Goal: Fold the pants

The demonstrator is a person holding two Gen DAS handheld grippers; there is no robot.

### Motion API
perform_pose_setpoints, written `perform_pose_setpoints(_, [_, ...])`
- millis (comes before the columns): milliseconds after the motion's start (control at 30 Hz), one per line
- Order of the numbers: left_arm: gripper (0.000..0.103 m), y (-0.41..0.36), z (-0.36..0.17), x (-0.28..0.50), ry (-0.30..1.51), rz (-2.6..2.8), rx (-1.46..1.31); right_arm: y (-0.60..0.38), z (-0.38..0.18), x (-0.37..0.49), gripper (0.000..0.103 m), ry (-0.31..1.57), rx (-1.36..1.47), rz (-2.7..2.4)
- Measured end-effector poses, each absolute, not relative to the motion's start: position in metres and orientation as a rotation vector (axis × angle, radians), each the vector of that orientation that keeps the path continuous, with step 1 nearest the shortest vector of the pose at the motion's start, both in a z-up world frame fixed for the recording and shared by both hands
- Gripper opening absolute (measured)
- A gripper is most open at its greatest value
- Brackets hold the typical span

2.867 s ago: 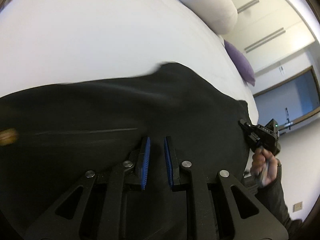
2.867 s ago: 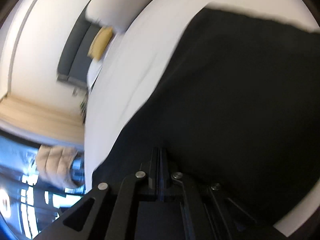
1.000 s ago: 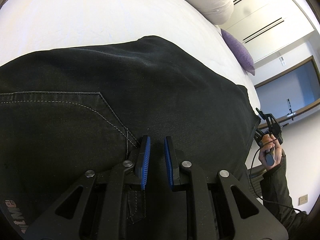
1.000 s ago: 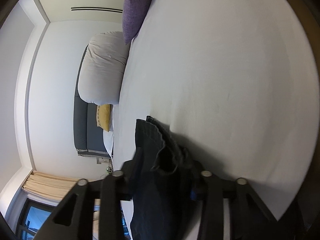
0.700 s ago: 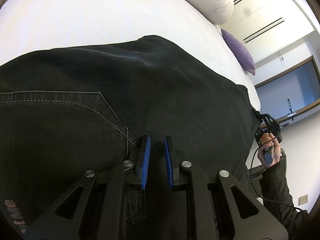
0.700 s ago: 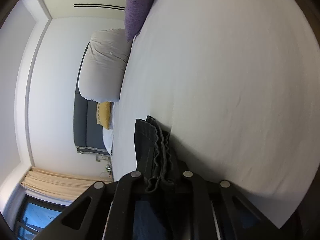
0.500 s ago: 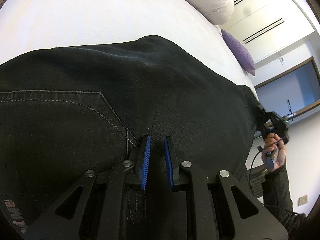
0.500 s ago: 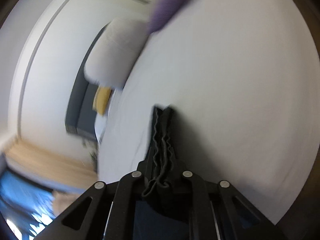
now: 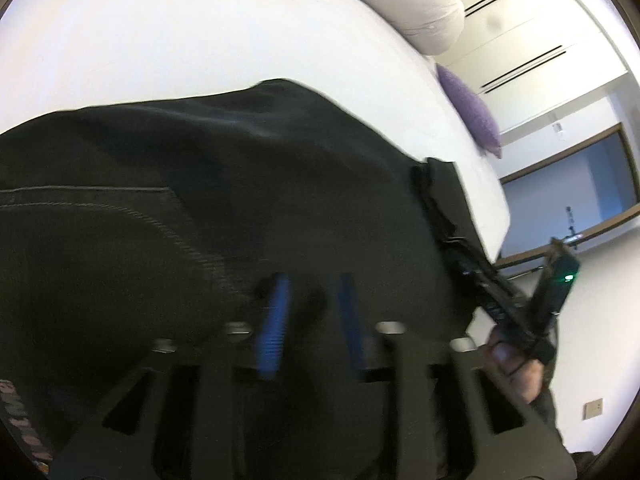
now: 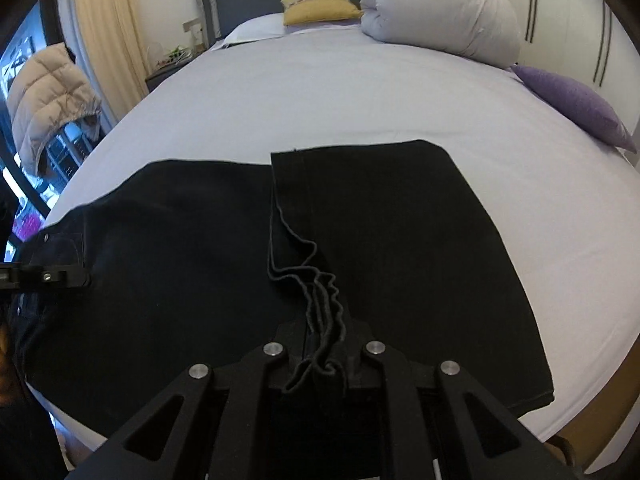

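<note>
While the black pants [image 10: 400, 240] lie spread across the near end of the white bed [image 10: 360, 92], the right gripper [image 10: 326, 354] is clamped tight on the bunched hem edges, several wavy layers of dark fabric squeezed between its jaws. From that grip a leg section is folded over the rest of the garment, its straight hemmed edge running up the middle of the cloth toward the pillows. Over on the other side, the left gripper [image 9: 310, 312] sits above the seat of the pants, right by the stitched back pocket [image 9: 120, 216], and its jaws have just been opening: the blue pads [image 9: 274, 320] stand apart with only flat fabric beneath them, nothing pinched. In the left wrist view the right gripper shows at the far edge, a hand [image 9: 516, 364] wrapped around its handle. A rolled white duvet [image 10: 440, 12], a yellow cushion [image 10: 320, 10] and a purple cushion [image 10: 576, 108] rest further up the bed.
</note>
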State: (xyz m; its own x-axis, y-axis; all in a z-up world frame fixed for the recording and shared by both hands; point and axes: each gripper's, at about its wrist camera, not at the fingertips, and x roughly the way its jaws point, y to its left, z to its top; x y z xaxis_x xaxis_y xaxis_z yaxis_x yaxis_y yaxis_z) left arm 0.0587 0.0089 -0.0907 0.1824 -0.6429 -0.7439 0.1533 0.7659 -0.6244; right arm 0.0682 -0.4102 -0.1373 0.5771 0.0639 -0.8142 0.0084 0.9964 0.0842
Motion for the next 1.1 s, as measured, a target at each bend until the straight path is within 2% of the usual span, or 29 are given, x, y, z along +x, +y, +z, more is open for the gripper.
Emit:
perform_pose_setpoints(33, [0.081, 0.007, -0.088, 0.059, 1.261, -0.606, -0.49, -0.41, -0.135, 0.068, 0.012, 0.949, 0.084, 0.027])
perform_pose_setpoints(67, [0.088, 0.005, -0.085, 0.061, 1.247, -0.616, -0.525, -0.408, -0.132, 0.067, 0.012, 0.94, 0.078, 0.023])
perform_pose_setpoints(433, [0.09, -0.021, -0.091, 0.098, 1.358, -0.75, -0.844, -0.317, -0.097, 0.034, 0.012, 0.797, -0.16, 0.046])
perform_pose_setpoints(700, [0.09, -0.021, -0.103, 0.115, 1.438, -0.76, -0.897, -0.249, -0.103, 0.011, 0.012, 0.748, -0.348, 0.134])
perform_pose_setpoints(733, [0.088, -0.019, -0.103, 0.117, 1.437, -0.759, -0.895, -0.244, -0.106, 0.012, 0.012, 0.748, -0.355, 0.141])
perform_pose_setpoints(800, [0.076, -0.013, -0.099, 0.12, 1.429, -0.754, -0.872, -0.235, -0.109, 0.008, 0.012, 0.748, -0.365, 0.149])
perform_pose_setpoints(867, [0.035, -0.007, -0.096, 0.121, 1.427, -0.756, -0.84, -0.232, -0.109, 0.008, 0.012, 0.745, -0.37, 0.15])
perform_pose_setpoints(900, [0.028, -0.003, -0.095, 0.122, 1.429, -0.745, -0.819, -0.23, -0.108, 0.008, 0.012, 0.743, -0.373, 0.151])
perform_pose_setpoints(967, [0.017, 0.006, -0.095, 0.119, 1.427, -0.74, -0.798, -0.227, -0.107, 0.007, 0.012, 0.736, -0.384, 0.157])
perform_pose_setpoints(1100, [0.009, 0.026, -0.09, 0.115, 1.395, -0.738, -0.752, -0.215, -0.104, 0.005, 0.012, 0.713, -0.428, 0.183])
